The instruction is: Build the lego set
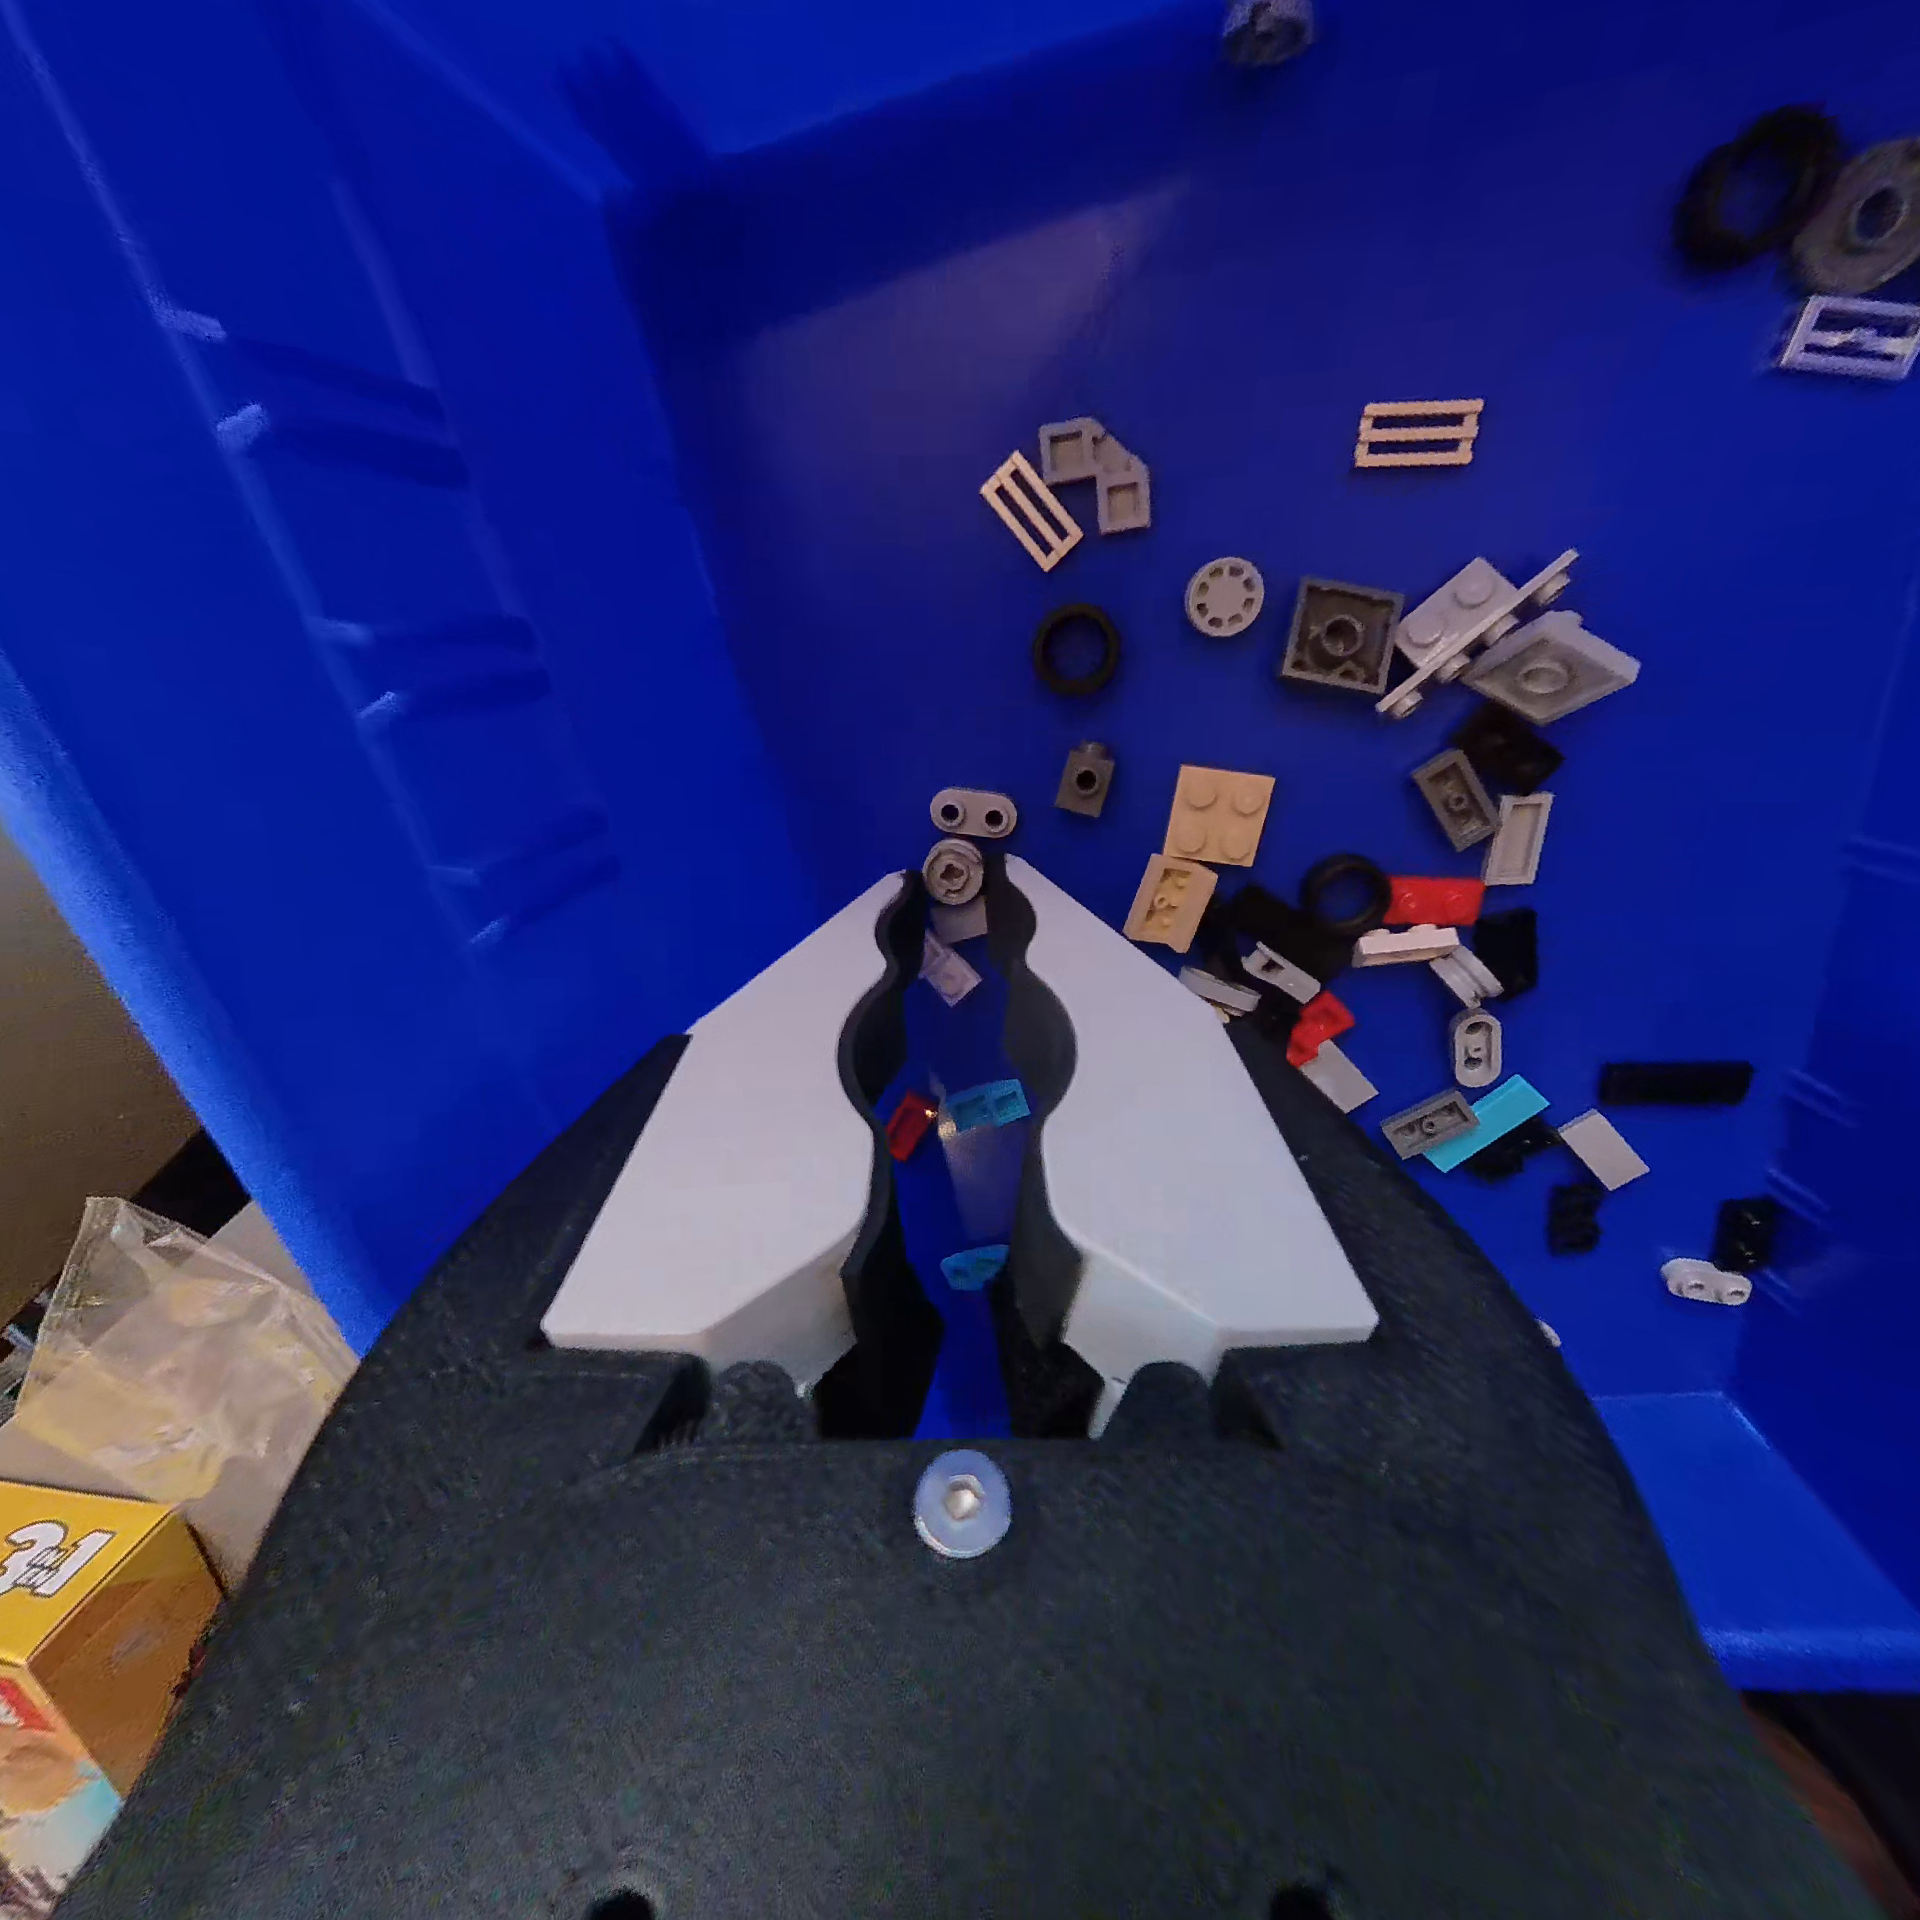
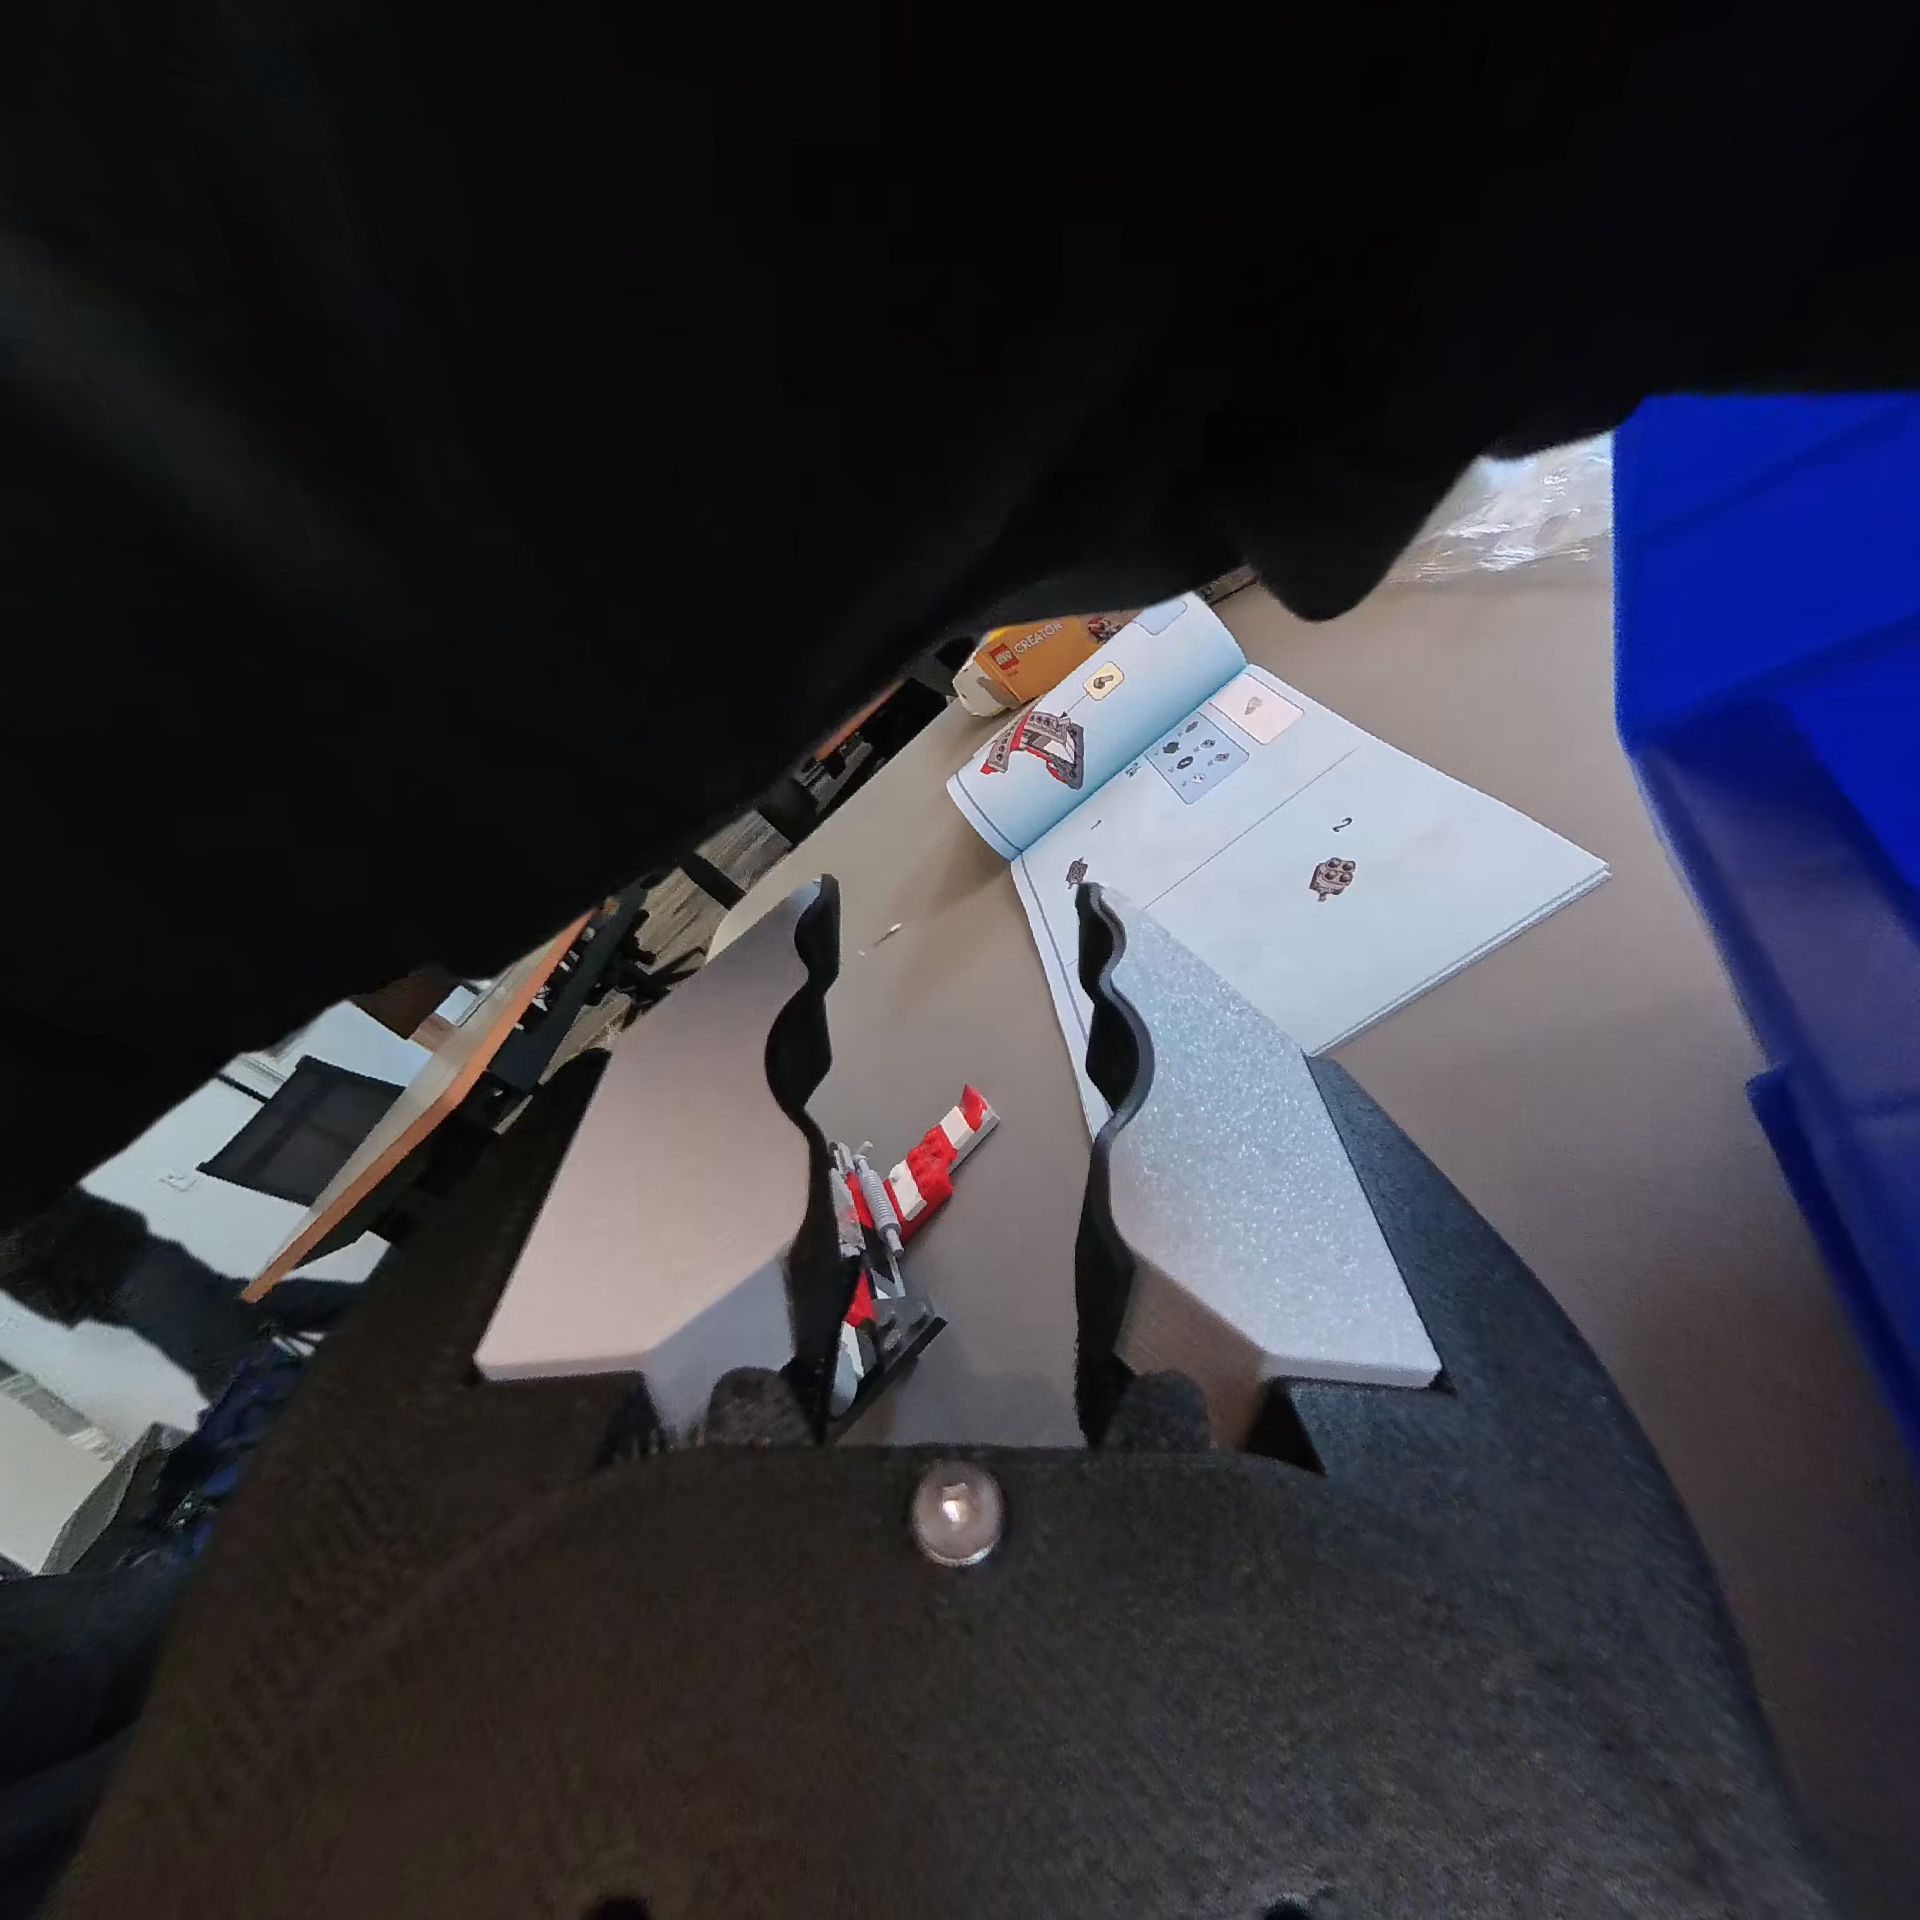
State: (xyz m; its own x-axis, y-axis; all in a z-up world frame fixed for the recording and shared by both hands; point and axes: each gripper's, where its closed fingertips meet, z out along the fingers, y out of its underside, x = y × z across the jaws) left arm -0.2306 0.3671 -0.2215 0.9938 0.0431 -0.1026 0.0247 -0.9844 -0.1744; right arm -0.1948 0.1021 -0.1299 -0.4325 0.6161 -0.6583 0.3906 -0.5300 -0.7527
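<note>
My left gripper (image 1: 954, 873) is inside the blue bin (image 1: 520, 520), its jaws nearly closed on a small grey round piece (image 1: 952, 871) held at the tips. Several loose lego pieces lie on the bin floor to the right, among them a tan 2x2 plate (image 1: 1221, 816), a black tyre (image 1: 1076, 646) and a grey two-hole link (image 1: 972, 811) just beyond the tips. My right gripper (image 2: 956, 888) is open and empty over the table. A red-and-white partial build (image 2: 920, 1169) lies on the table between its fingers, close to the left one and partly hidden by it.
An open instruction booklet (image 2: 1299, 883) lies on the table ahead of the right gripper. The blue bin's wall (image 2: 1787, 727) stands at its right. A yellow lego box (image 1: 73, 1621) and clear plastic bags (image 1: 156, 1351) sit left of the bin. A dark blurred mass (image 2: 623, 364) fills the upper right wrist view. My hands' fingertips stand some 30 cm from each other. The tan 2x2 plate (image 1: 1221, 816) sits 4 cm or so from the ends of my left fingers.
</note>
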